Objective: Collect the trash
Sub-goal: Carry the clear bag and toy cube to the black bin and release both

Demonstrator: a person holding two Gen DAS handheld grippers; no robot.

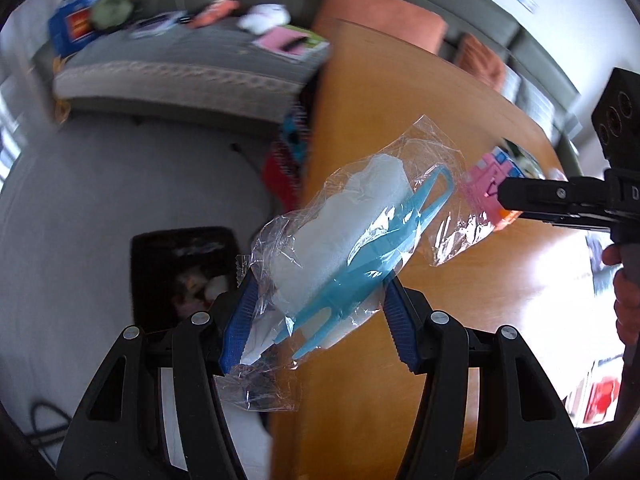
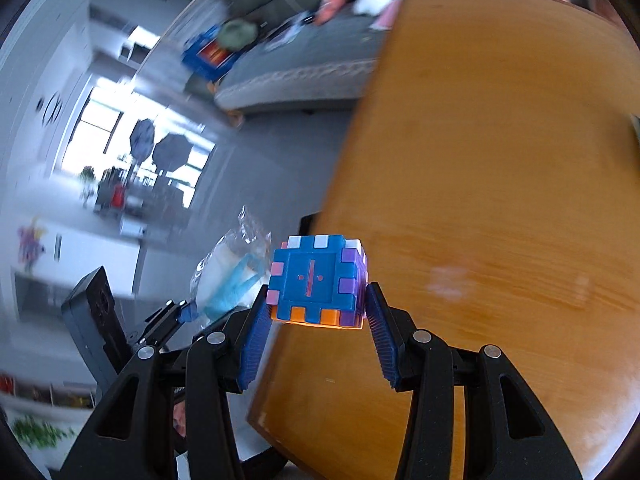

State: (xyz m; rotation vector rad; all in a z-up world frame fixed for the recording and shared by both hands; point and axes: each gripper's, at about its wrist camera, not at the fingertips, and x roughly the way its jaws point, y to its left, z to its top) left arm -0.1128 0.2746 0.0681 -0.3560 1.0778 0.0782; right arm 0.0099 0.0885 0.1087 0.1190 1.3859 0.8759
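Left tongs point(image 1: 316, 292) closed on a clear plastic wrapper point(image 1: 344, 240), blue ribbed pads point(image 1: 240, 320) pressed against its two sides. Inside the wrapper, a white folded napkin point(image 1: 340, 224) and pale blue plastic cutlery point(image 1: 384, 240), the whole packet tilted up and to the right, off the surface, over the edge of the wooden bench point(image 1: 460, 320). Below and left of the packet, on the grey floor point(image 1: 100, 208), a black bin point(image 1: 180, 264) with crumpled scraps inside, blurred and probably paper. Right tongs point(image 2: 318, 308) clamped on a foam cube point(image 2: 316, 280) of interlocking panels, blue face toward the camera, purple on the right side, orange beneath, with white and pink tabs along the edges; cube held above the near left edge of the bench point(image 2: 500, 160). From the left wrist view, right tongs point(image 1: 504, 196) seen entering from the right edge, with the pink side of the cube point(image 1: 484, 184) at the tip, just beside the top of the wrapper. From the right wrist view, left tongs point(image 2: 188, 312) seen low at the left, with the wrapper point(image 2: 232, 268) rising from them, just left of the cube. Behind the bench, a grey sofa point(image 1: 192, 60) strewn with soft toys, books and a blue box point(image 1: 72, 24), and an orange cushion point(image 1: 380, 16) further right. Much of the background smeared with motion blur.
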